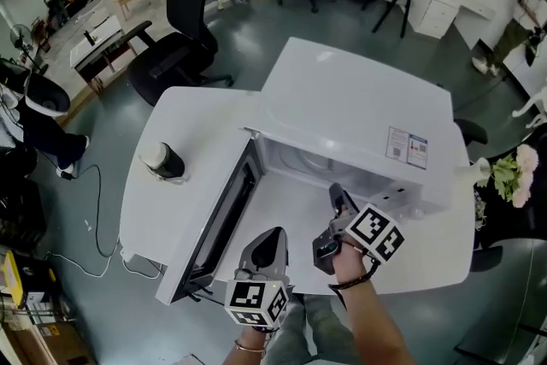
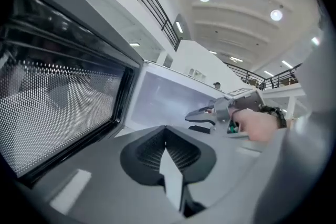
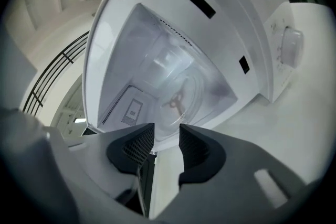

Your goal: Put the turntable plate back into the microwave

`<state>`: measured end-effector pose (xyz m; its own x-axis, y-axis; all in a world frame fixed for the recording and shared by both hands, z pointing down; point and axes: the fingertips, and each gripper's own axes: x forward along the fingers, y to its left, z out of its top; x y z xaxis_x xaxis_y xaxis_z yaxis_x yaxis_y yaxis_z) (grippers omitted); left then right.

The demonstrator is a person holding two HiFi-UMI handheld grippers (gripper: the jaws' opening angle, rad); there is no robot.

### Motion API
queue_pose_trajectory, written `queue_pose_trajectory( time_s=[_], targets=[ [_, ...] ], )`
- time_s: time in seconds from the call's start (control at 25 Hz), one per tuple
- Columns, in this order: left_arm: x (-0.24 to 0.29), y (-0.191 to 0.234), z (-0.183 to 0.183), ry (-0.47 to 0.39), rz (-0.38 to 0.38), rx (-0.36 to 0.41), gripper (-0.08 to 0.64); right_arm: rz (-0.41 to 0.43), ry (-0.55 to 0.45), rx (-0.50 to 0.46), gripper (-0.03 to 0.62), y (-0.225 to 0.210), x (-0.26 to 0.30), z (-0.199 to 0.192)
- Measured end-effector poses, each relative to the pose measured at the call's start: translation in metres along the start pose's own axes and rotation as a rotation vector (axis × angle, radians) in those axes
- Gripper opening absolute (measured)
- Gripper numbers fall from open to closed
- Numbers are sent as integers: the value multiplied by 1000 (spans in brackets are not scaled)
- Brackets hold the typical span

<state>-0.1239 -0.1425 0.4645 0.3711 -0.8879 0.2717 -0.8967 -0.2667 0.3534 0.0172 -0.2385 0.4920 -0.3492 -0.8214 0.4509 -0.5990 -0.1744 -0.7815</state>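
The white microwave (image 1: 359, 111) stands on a white table with its door (image 1: 224, 222) swung open to the left. The clear glass turntable plate (image 3: 181, 94) lies flat on the cavity floor, and the hub shows through it. In the head view its rim (image 1: 318, 164) curves just inside the opening. My right gripper (image 1: 335, 194) hovers at the mouth of the cavity, open, with nothing between its fingers (image 3: 167, 139). My left gripper (image 1: 272, 242) hangs in front of the door's lower edge, shut and empty (image 2: 166, 136). The left gripper view shows the door's mesh window (image 2: 58, 113) and the right gripper (image 2: 202, 117).
A dark cylinder with a pale top (image 1: 162, 160) stands on the table (image 1: 154, 218) left of the door. A black office chair (image 1: 184, 30) is behind the table. Pale flowers (image 1: 513, 171) are at the right edge. Cables trail over the floor at the left.
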Motion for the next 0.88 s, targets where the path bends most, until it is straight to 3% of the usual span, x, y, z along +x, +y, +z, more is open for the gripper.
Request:
queue_pose_trajectory(
  time_s=[0.28,0.64,0.88],
  targets=[
    [1,-12,19,-11,-4,19,0,26,59,-111,152,8,-27,-5],
    [7,-20,45,-9,29,48,1,150,83,-392,146,42,-71,9],
    [6,-27,72,-38,27,66,2,181,26,-593,65,67,-103,26]
  ],
)
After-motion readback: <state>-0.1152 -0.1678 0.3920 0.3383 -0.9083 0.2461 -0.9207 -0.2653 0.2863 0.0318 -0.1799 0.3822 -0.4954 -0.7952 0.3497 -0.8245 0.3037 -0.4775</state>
